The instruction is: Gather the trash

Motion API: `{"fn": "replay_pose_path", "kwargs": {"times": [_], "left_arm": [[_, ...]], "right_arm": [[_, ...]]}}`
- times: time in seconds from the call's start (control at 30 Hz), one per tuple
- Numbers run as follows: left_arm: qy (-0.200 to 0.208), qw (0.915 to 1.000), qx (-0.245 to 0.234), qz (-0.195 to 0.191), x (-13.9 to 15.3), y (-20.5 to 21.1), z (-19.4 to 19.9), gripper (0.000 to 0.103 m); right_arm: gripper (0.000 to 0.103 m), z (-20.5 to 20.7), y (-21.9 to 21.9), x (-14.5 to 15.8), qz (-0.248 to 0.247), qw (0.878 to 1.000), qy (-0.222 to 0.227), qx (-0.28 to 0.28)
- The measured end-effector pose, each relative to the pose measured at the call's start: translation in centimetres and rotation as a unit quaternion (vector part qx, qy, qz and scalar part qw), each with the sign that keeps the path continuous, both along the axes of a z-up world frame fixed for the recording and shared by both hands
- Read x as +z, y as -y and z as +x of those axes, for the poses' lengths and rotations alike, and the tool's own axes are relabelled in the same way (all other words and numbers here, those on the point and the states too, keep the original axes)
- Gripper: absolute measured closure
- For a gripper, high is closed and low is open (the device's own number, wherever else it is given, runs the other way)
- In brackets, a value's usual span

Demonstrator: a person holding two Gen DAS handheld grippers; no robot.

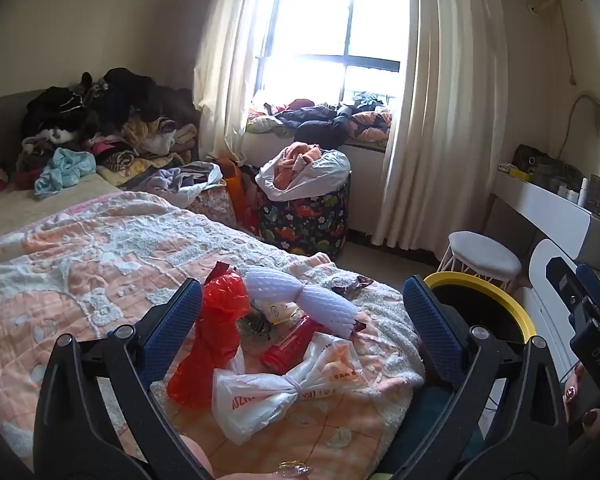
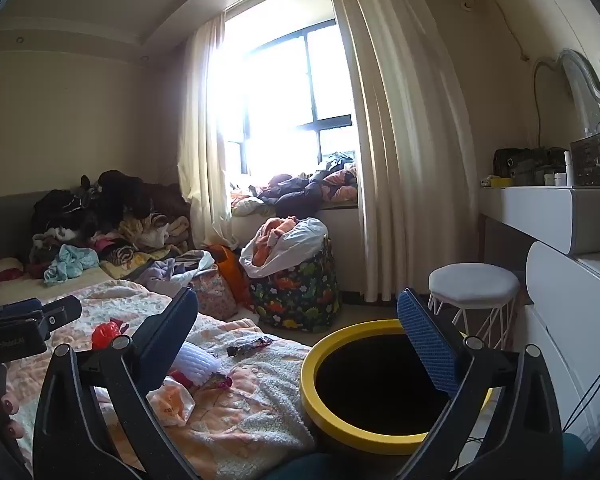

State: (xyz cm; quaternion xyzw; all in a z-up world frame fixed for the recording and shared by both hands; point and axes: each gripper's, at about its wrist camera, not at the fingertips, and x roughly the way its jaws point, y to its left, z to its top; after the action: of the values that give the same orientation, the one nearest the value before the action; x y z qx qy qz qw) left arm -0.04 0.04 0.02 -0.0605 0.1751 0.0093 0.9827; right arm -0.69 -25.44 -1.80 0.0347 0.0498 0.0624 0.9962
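Hovering over a rumpled bed point(image 1: 80, 248), the left gripper point(image 1: 300, 320) tips slightly downward with its jaws spread wide and empty, framing a heap of trash at the mattress's near corner: a red plastic bag point(image 1: 216, 320), a white plastic bag point(image 1: 284, 392) knotted at its middle, a white foam sleeve point(image 1: 300, 296), a red packet point(image 1: 288, 340) and a dark wrapper point(image 1: 356, 282) lying a little apart. The litter appears gathered close to the bed's edge so that it can be dropped into the yellow-rimmed bin point(image 2: 320, 392), which stands on the floor just beside that corner, its dark mouth open. The right gripper point(image 2: 300, 344) is held level, its jaws likewise fully open and holding nothing, one finger over the blanket and the other over the bin's opening. A person's fingers with dark polished nails point(image 1: 580, 408) wrap the right tool's handle. Nothing is yet picked up; collection looks about to begin.
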Motion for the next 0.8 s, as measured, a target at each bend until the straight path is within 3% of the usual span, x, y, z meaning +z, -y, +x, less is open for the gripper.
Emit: {"fn": "replay_pose_path", "kwargs": {"times": [0.8], "left_arm": [[0.000, 1.0000, 0.001, -0.001, 0.04, -0.01, 0.04, 0.011]], "right_arm": [[0.006, 0.17, -0.25, -0.17, 0.002, 1.000, -0.009, 0.004]]}}
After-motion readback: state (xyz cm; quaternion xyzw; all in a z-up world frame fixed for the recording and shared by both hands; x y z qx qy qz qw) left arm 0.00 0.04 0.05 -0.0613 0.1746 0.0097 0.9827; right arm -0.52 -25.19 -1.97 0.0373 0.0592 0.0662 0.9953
